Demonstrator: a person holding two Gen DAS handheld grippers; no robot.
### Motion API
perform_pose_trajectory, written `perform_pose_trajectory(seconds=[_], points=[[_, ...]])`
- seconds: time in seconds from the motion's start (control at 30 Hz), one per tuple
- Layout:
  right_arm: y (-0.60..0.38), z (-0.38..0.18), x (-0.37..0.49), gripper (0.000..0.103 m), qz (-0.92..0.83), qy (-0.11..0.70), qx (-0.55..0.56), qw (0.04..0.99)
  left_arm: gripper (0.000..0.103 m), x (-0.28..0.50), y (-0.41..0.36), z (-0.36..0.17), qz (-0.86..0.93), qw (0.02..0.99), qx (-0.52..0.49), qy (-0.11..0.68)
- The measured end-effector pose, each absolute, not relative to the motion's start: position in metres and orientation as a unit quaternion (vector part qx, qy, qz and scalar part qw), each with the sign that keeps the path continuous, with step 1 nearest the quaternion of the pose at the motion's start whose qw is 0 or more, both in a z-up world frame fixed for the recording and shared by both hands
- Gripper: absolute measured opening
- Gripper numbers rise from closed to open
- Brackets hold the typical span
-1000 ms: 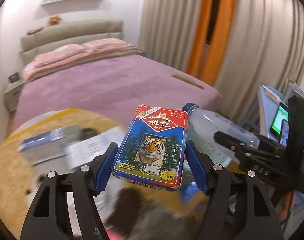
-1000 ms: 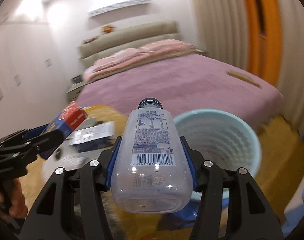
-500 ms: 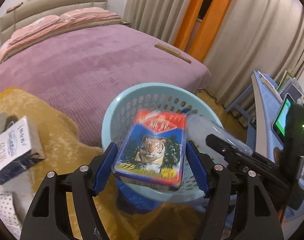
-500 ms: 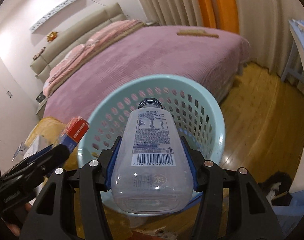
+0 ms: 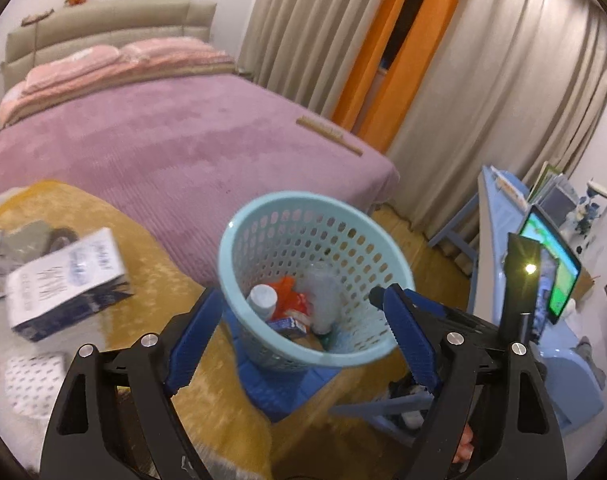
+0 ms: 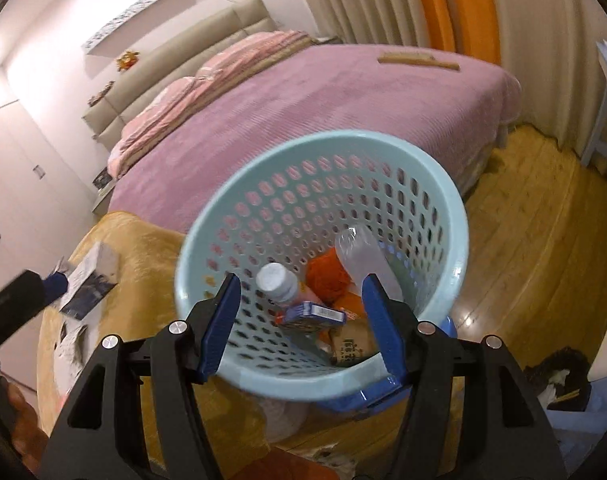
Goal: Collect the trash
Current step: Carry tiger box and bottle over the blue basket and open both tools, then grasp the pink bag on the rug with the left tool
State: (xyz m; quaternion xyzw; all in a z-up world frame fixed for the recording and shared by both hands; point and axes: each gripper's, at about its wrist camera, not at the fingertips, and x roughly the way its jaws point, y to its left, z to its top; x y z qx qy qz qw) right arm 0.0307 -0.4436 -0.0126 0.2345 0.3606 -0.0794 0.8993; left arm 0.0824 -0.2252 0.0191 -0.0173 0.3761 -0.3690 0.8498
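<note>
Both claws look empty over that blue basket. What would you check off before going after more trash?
1. Left gripper open and empty: ok.
2. Right gripper open and empty: ok.
3. Card box inside the basket: ok.
4. Clear bottle inside the basket, leaning on its wall: ok.
5. Basket standing upright: cannot tell, the fisheye bends it.
6. More to collect: not ok, a white-and-blue carton lies on the yellow blanket.
</note>
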Motion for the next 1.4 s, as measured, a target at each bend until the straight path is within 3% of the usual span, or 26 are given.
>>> perform_pose_trajectory(seconds=[0.43, 0.73, 1.1, 1.13, 1.3, 1.4], points=[[-0.333, 0.045, 0.021, 0.060, 0.029, 0.322, 0.159, 0.933, 0.086, 0.031, -0.080, 0.061, -0.296, 0.901, -0.057, 0.313], [-0.250, 0.039, 0.048, 0.060, 0.112, 0.341, 0.125, 0.925, 0.087, 0.032, -0.004, -0.001, -0.242, 0.894, -0.063, 0.373], [-0.203, 0.026, 0.081, 0.060, 0.148, 0.356, 0.081, 0.919, 0.087, 0.039, -0.036, -0.066, -0.277, 0.862, 0.015, 0.424], [-0.199, 0.025, 0.086, 0.060, 0.149, 0.359, 0.079, 0.918, 0.084, 0.038, -0.038, -0.069, -0.273, 0.862, 0.024, 0.425], [-0.179, 0.015, 0.100, 0.060, 0.165, 0.375, 0.051, 0.911, 0.053, 0.039, -0.036, -0.071, -0.264, 0.865, 0.028, 0.425], [-0.168, 0.007, 0.109, 0.060, 0.171, 0.388, 0.035, 0.905, 0.046, 0.040, -0.019, -0.067, -0.257, 0.869, 0.006, 0.422]])
